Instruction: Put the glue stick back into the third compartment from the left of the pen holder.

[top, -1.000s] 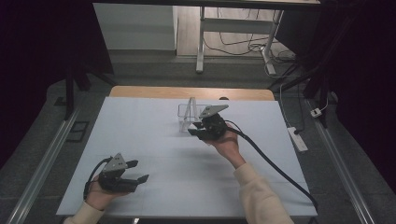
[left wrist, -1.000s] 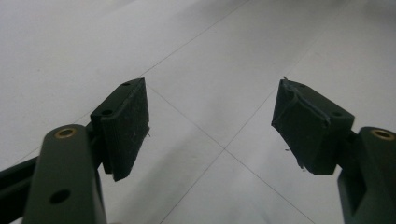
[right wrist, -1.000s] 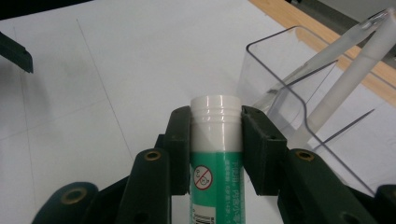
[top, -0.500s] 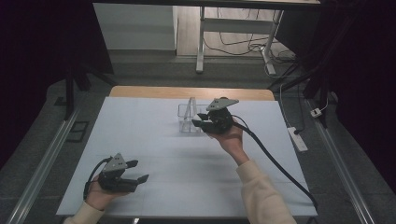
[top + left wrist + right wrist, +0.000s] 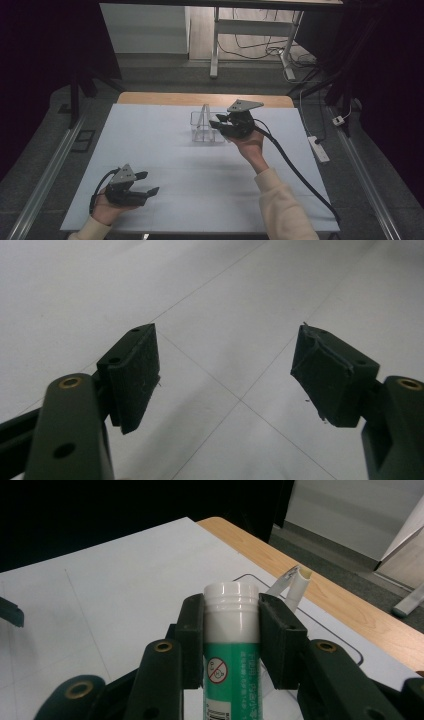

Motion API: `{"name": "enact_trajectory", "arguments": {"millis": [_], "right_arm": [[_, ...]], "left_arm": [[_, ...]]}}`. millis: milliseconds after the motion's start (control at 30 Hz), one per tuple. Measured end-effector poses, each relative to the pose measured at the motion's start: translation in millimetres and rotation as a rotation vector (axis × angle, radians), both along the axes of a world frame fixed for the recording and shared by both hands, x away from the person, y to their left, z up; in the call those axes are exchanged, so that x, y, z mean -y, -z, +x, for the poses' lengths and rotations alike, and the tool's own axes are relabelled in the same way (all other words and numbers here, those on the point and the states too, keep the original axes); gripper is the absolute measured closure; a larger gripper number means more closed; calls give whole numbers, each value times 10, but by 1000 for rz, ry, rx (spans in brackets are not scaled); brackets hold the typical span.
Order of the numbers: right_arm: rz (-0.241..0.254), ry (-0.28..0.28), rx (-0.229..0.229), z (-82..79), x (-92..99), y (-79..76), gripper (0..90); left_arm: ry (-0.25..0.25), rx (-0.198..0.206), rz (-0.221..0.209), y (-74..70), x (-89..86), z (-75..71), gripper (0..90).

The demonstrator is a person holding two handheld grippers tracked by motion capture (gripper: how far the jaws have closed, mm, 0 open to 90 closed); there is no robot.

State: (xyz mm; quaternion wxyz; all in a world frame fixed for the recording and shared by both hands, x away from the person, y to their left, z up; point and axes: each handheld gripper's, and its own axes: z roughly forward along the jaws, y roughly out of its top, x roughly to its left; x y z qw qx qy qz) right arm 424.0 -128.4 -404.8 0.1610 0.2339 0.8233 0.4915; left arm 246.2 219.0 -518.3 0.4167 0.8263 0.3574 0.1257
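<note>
My right gripper (image 5: 220,123) (image 5: 231,611) is shut on a tube (image 5: 231,660) with a green label and a white screw cap, held upright just below the cap. It hangs above the table beside a clear plastic box (image 5: 202,133) at the back middle. Two white sticks (image 5: 204,116) (image 5: 296,586) lean in that box. My left gripper (image 5: 148,183) (image 5: 225,371) rests low over the white sheet at the front left, open, with nothing between its pads.
A white sheet (image 5: 200,175) covers most of the wooden table (image 5: 150,98). The right gripper's black cable (image 5: 300,172) trails off the front right edge. A power strip (image 5: 319,148) lies on the floor to the right.
My right gripper has risen with the tube and drifted slightly right and back beside the clear box. The left gripper has stayed still.
</note>
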Motion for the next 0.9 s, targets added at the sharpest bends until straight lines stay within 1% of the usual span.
{"name": "enact_trajectory", "arguments": {"millis": [133, 233, 600, 900], "right_arm": [[5, 14, 0, 27, 22, -17, 648], [25, 19, -8, 59, 37, -24, 648], [69, 59, -23, 202, 95, -43, 648], [67, 85, -6, 297, 98, -33, 648]], "left_arm": [[-1, 0, -1, 0, -1, 1, 272], [-1, -1, -1, 0, 0, 1, 272], [0, 1, -3, -2, -4, 0, 272], [1, 1, -3, 1, -2, 2, 272]]}}
